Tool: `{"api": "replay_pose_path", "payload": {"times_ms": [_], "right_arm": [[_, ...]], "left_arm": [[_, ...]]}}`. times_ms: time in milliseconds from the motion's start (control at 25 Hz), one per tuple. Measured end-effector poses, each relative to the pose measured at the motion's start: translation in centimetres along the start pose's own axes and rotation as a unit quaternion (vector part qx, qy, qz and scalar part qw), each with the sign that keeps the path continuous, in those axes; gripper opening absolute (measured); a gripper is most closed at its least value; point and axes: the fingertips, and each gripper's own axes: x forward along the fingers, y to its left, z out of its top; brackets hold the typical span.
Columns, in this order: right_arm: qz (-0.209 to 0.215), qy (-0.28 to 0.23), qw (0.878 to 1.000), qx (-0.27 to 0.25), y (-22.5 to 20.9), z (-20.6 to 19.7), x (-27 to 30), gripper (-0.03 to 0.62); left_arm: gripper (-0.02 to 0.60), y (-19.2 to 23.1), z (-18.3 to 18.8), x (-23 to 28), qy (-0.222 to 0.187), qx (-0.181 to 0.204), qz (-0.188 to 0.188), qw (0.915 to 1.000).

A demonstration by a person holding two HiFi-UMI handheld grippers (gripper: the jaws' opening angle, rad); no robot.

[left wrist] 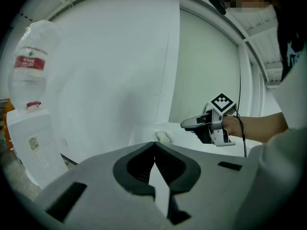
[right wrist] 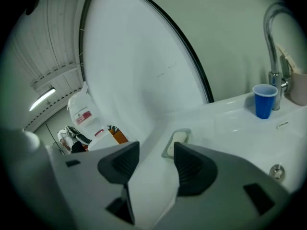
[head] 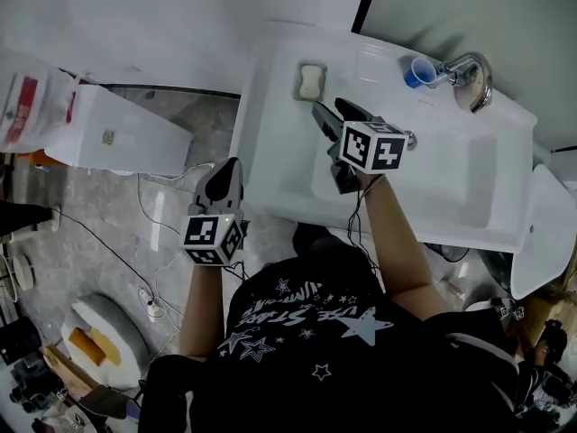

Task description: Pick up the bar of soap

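A: Is the light good?
B: Yes, bright and even. The white sink (head: 270, 106) is nearly washed out, and the tap (head: 473, 75) throws a soft shadow on the wall (head: 451, 7).
A: Any distortion?
B: Both gripper views bend strongly, with dark corners. The left hand-held gripper (left wrist: 154, 144) and right hand-held gripper (right wrist: 157, 150) look blurred up close.

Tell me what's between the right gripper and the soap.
Just bare sink top and the dish rim around the bar of soap, in the head view.
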Motion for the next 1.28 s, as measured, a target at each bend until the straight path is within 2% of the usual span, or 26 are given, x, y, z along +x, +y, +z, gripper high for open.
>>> {"api": "replay_pose_path", "payload": {"times_ms": [280,440,600,720,880,1160,1280], "right_arm": [[0.007,0.046,0.999,0.016,-1.2,-0.8,4.7,0.233],[-0.011,0.053,0.998,0.021,-2.1,-0.8,6.2,0.233],[-0.033,0.055,0.998,0.023,-2.5,-0.7,7.5,0.232],[-0.059,0.058,0.996,0.022,-3.1,-0.7,8.3,0.23],[-0.11,0.073,0.991,0.024,-4.0,-1.3,9.0,0.224],[-0.186,0.1,0.977,0.026,-4.9,-1.7,10.3,0.215],[-0.204,0.114,0.972,0.023,-5.0,-1.8,11.0,0.212]], "left_arm": [[0.009,1.1,0.4,2.3,0.016,-0.004,0.013,0.9998],[0.009,2.0,0.3,2.7,0.026,0.001,0.011,0.9996],[0.009,3.6,0.2,3.8,0.035,0.002,-0.009,0.9993],[0.009,4.9,0.6,5.5,0.039,0.011,-0.036,0.9985],[0.009,6.5,0.8,8.3,0.052,0.029,-0.092,0.994],[0.009,7.6,1.4,11.8,0.065,0.024,-0.192,0.979],[0.009,8.2,1.4,12.5,0.071,0.023,-0.217,0.9734]]}}
